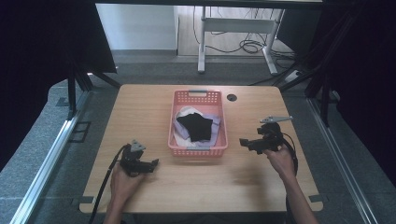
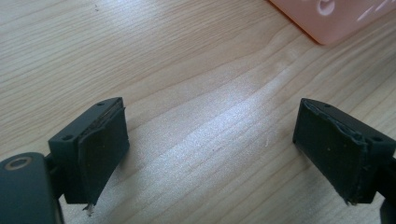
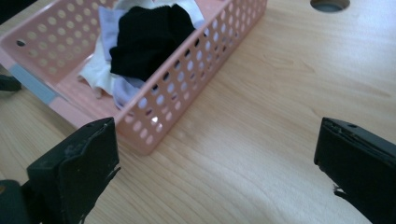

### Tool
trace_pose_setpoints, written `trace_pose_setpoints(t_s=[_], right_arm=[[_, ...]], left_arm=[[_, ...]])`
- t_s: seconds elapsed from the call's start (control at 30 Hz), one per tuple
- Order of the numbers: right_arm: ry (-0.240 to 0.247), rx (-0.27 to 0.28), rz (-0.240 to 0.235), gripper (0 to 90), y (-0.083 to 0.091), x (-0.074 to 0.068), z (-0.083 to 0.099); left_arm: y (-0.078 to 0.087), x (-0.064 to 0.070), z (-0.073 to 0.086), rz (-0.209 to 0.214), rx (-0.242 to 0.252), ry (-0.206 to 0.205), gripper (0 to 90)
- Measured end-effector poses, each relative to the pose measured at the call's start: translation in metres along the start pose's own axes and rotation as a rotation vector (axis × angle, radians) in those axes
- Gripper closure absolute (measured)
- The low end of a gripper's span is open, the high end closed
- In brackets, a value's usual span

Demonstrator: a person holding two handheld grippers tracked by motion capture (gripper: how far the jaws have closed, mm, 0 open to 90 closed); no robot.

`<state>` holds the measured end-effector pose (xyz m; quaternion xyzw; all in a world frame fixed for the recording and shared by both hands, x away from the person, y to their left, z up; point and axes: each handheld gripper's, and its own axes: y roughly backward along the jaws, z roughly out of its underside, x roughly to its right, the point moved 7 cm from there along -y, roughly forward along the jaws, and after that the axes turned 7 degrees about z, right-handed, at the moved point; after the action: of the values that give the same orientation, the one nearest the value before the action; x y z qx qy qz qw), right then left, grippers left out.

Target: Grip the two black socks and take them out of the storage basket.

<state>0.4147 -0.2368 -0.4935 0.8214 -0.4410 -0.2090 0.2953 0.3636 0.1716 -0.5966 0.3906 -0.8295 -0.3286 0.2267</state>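
Observation:
A pink perforated basket (image 1: pixel 178 101) stands in the middle of the wooden table (image 1: pixel 140 112). Inside it lies a black cloth (image 1: pixel 195 127) on top of white and pale lilac cloths (image 1: pixel 215 122). My left gripper (image 1: pixel 155 163) rests low at the basket's front left, open, with bare wood between its pads (image 2: pixel 105 149). My right gripper (image 1: pixel 243 141) hovers just right of the basket's front corner, open and empty. In the right gripper view the basket (image 3: pixel 187 88) and the black cloth (image 3: pixel 149 37) lie ahead to the left.
A round cable hole (image 1: pixel 231 97) sits in the table behind the basket's right side. A white desk frame (image 1: pixel 233 28) and cables stand on the floor beyond the table. Dark curtains hang on both sides. A basket corner (image 2: pixel 327 21) shows in the left gripper view.

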Motion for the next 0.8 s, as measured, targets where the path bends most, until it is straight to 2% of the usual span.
trace_pose_setpoints(t_s=[0.17, 0.4, 0.5, 0.63, 0.8], right_arm=[[0.023, 0.001, -0.033, 2.3, 0.001, -0.01, -0.019], [0.08, -0.006, -0.034, 3.0, -0.005, -0.025, -0.043], [0.11, -0.012, -0.046, 2.9, -0.011, -0.032, -0.051], [0.105, -0.037, -0.063, 2.8, -0.023, -0.041, -0.062], [0.139, -0.071, -0.049, 2.6, -0.038, -0.053, -0.071]], left_arm=[[0.0, 0.0, 0.0, 0.0, 0.0, -0.001, 10.0], [0.0, 0.0, 0.0, -0.001, -0.001, -0.005, 10.0], [0.0, 0.0, 0.0, -0.001, -0.001, -0.005, 10.0], [0.0, 0.0, 0.0, 0.0, 0.0, -0.001, 10.0], [0.0, 0.0, 0.0, 0.0, 0.0, -0.001, 10.0]])
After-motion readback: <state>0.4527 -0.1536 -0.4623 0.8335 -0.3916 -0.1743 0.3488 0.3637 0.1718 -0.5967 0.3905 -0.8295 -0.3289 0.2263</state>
